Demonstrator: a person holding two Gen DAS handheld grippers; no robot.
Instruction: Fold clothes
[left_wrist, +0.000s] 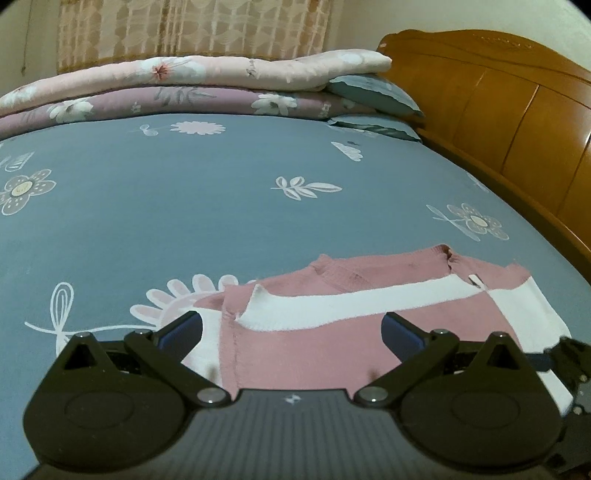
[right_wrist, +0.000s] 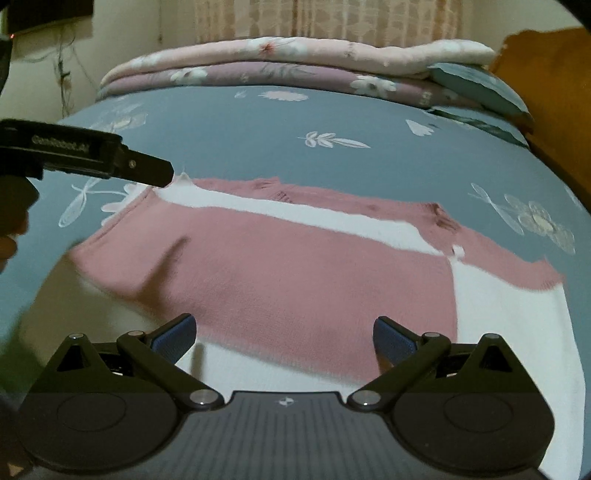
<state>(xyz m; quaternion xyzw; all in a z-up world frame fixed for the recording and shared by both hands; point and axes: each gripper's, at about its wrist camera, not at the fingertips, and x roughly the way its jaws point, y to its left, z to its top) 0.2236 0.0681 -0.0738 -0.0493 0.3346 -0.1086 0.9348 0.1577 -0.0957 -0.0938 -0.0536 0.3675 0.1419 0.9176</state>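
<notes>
Sweater (right_wrist: 295, 266) lies flat on bed sheet (left_wrist: 184, 221), near front edge, w/ right gripper (right_wrist: 284, 332) just before its near hem. Left gripper (left_wrist: 291, 328) sits at sweater's left end; in right wrist view it comes in from the left, tip by the far left corner. Behind sweater: bare sheet, then 2 stacked quilts (left_wrist: 184, 85) along far side. 2 pillows (left_wrist: 373, 96) right of quilts, against headboard (left_wrist: 498, 110) on the right. Curtain (left_wrist: 195, 26) behind quilts.
</notes>
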